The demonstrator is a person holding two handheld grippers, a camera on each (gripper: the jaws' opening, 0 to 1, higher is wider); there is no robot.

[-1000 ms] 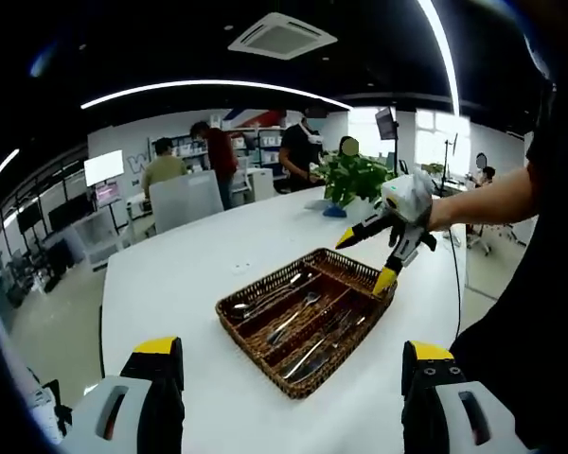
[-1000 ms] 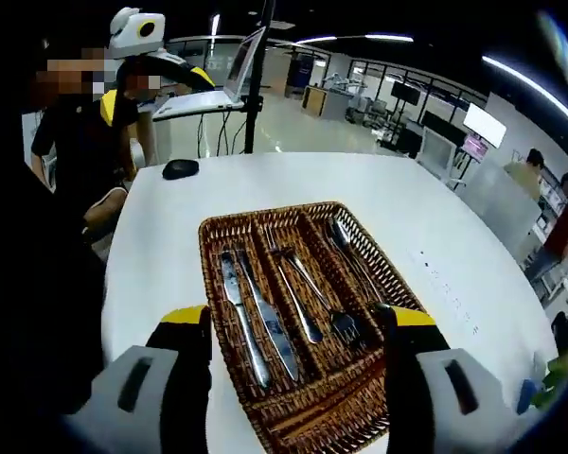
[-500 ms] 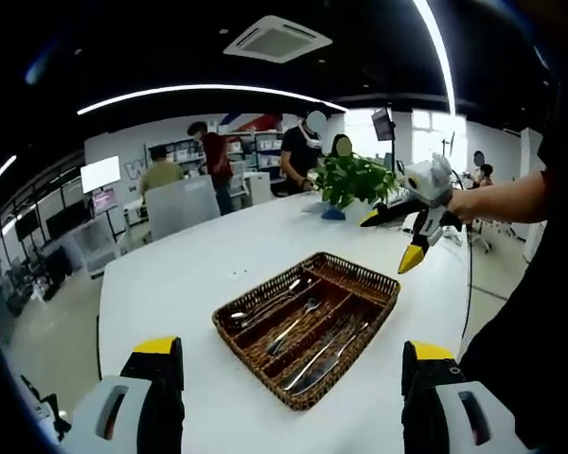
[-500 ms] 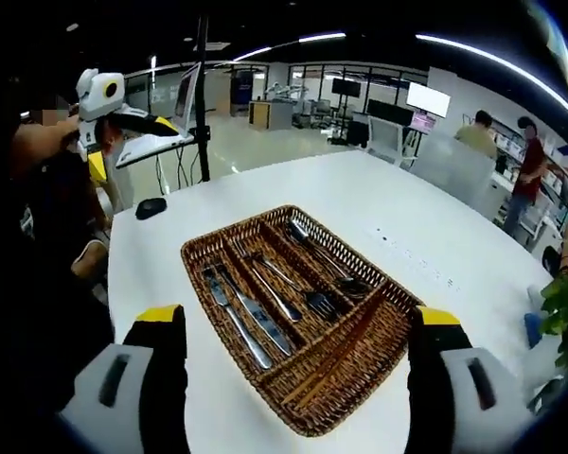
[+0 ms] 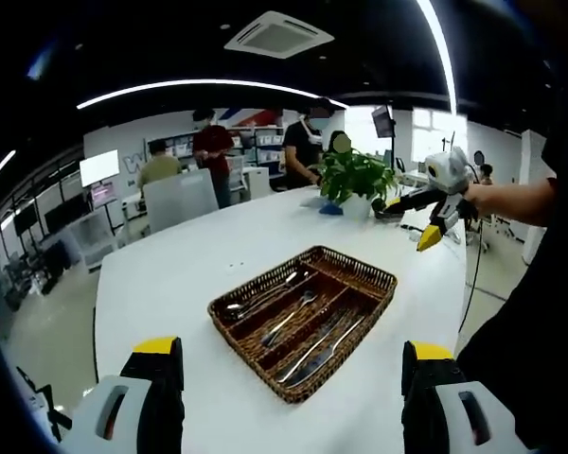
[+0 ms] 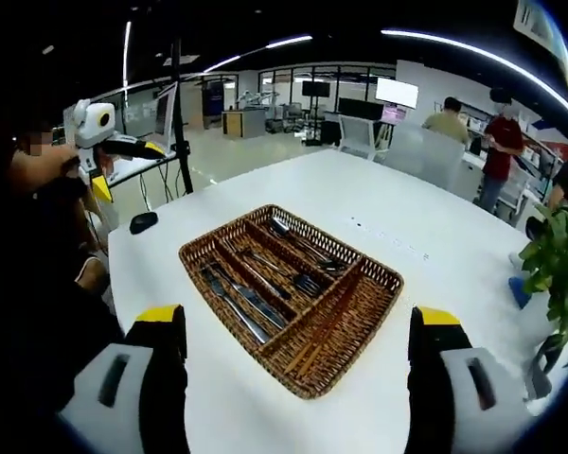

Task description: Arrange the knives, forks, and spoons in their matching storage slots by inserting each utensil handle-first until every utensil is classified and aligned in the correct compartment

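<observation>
Fingers of both the left gripper and right gripper are spread wide and empty above the white desk. Steel knives, forks and spoons lie sorted in the brown wicker tray. They look stiff, thin and slippery, best pinched mid-handle.

Left tool and right tool, jaws wide apart.

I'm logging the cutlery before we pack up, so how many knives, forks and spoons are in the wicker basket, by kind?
knives: 2
forks: 2
spoons: 2
Total: 6, all lying in the basket.
</observation>
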